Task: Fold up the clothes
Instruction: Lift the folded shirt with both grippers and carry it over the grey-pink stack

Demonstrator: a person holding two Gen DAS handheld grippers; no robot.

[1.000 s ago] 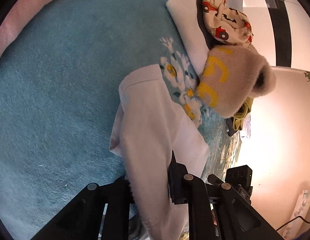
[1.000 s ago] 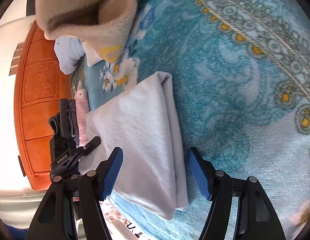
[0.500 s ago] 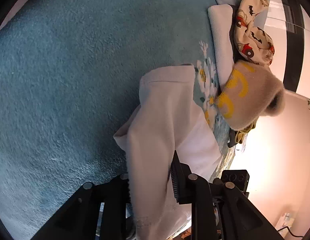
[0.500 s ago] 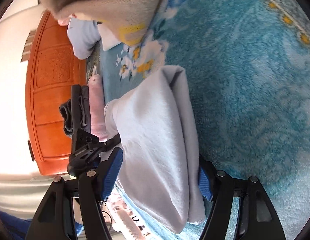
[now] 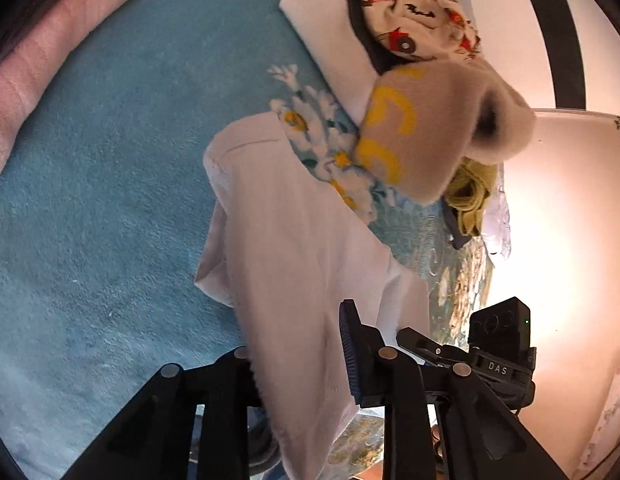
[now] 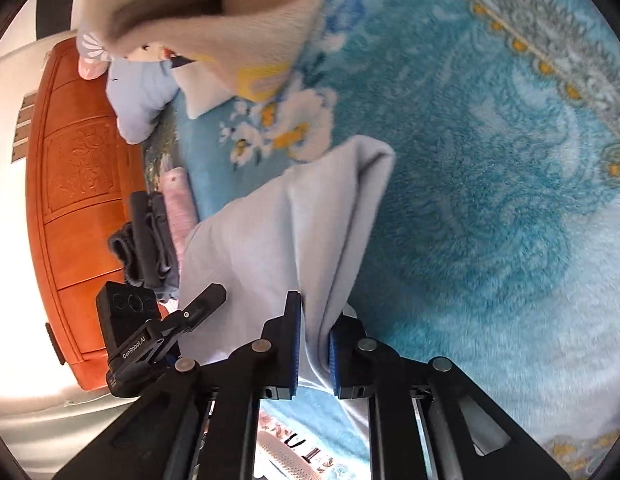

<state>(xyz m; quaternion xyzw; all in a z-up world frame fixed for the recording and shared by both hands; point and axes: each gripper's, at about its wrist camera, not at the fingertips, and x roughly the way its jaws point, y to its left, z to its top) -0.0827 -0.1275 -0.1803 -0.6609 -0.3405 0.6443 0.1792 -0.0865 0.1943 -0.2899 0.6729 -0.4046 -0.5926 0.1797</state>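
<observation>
A pale white folded garment (image 5: 294, 248) lies partly lifted off the blue floral blanket (image 5: 90, 200). My left gripper (image 5: 298, 360) is shut on the garment's near end, which fills the gap between its closing jaws. In the right wrist view the same garment (image 6: 294, 216) looks pale blue-white and hangs in folds. There my right gripper (image 6: 314, 340) pinches its edge between the blue pads (image 6: 294, 340), its jaws closing too. The garment's far end still rests on the blanket (image 6: 490, 160).
A beige fuzzy garment with yellow letters (image 5: 430, 132) tops a pile at the back, with a car-print cloth (image 5: 414, 20), a white folded piece (image 5: 330, 40) and an olive cloth (image 5: 470, 196). A pink roll (image 5: 38, 60) lies far left. An orange wooden panel (image 6: 78, 184) stands beside folded dark clothes (image 6: 146, 240).
The right gripper's wide jaws have shut on the garment's edge. Both grippers have risen, and the garment's near end has come up off the blanket into hanging folds.
</observation>
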